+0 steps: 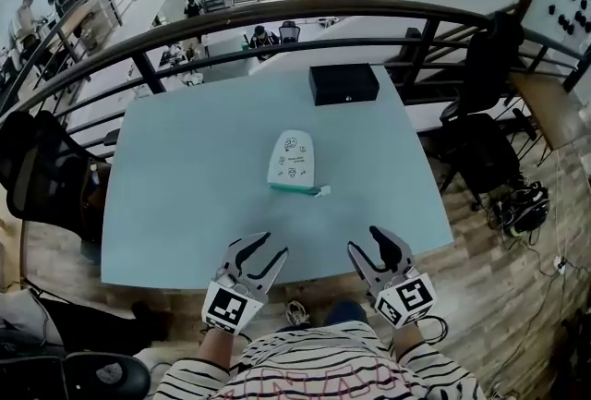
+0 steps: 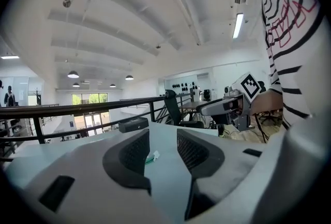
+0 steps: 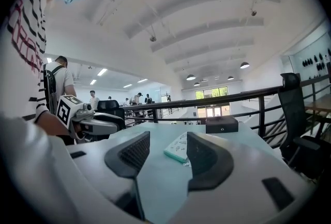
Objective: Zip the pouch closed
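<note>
Pouch (image 1: 292,158): one, white with small printed figures and a teal edge at its near end. It lies flat near the middle of the table, with a small white tab at its near right corner.
Surface: one pale blue-grey table (image 1: 175,204) on a wooden floor, its far edge against a dark curved railing (image 1: 277,15).
Room: an upper level; beyond the railing a lower floor shows desks and several people, under a white ceiling with round lamps.
Count: one pouch, one black box (image 1: 343,83), two grippers.
Left gripper (image 1: 273,244): over the near table edge, jaws spread wide with nothing between them; the pouch is well ahead.
Right gripper (image 1: 365,239): beside the left one, apart from it, jaws wide and holding nothing. In the right gripper view the pouch shows through the gap, far off.
Around: the black box sits at the far edge, well behind the pouch; a black chair stands at each side of the table.
Between grippers and pouch: a stretch of tabletop.
</note>
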`<state>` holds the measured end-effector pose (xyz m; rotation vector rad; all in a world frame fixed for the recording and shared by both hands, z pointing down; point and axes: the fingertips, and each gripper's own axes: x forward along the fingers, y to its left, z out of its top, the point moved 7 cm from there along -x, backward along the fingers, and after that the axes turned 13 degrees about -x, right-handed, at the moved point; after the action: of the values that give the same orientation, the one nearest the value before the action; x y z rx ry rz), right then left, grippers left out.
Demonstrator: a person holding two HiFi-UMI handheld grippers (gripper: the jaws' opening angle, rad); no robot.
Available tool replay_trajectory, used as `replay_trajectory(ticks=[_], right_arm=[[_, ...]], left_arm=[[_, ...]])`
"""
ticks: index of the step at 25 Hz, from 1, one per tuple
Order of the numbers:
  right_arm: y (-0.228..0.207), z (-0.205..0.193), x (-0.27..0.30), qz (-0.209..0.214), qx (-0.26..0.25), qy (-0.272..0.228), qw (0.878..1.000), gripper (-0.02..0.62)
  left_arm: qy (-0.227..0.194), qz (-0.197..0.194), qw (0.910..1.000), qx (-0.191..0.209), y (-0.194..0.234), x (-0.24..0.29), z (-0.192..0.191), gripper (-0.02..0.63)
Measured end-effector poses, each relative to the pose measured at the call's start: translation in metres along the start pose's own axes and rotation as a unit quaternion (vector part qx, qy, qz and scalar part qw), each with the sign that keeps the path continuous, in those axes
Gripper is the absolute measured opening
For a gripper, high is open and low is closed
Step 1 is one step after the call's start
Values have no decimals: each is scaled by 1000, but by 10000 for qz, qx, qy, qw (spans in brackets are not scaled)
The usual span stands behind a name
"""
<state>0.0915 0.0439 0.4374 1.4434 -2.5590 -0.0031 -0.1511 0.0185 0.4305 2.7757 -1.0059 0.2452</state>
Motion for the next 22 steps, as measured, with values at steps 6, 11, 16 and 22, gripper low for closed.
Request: replay_trajectory(ticks=[6,11,16,22], right_arm=[[-13,-21,32,136,-179,308,9993,223],[-36,-37,71,506,-356,402,9973,222],[-59,-61,108,1082,-621,640,9901,222],[-79,-94,143,1654,-759,965,9786,222]], left_arm=[[158,33,9997,-174,20,18,-15,144],[175,153,9994,-247,34,42,-24,144],[354,350,9979,-424,41,72,-39,144],[520,566,9951,-620,49,104,-59,144]])
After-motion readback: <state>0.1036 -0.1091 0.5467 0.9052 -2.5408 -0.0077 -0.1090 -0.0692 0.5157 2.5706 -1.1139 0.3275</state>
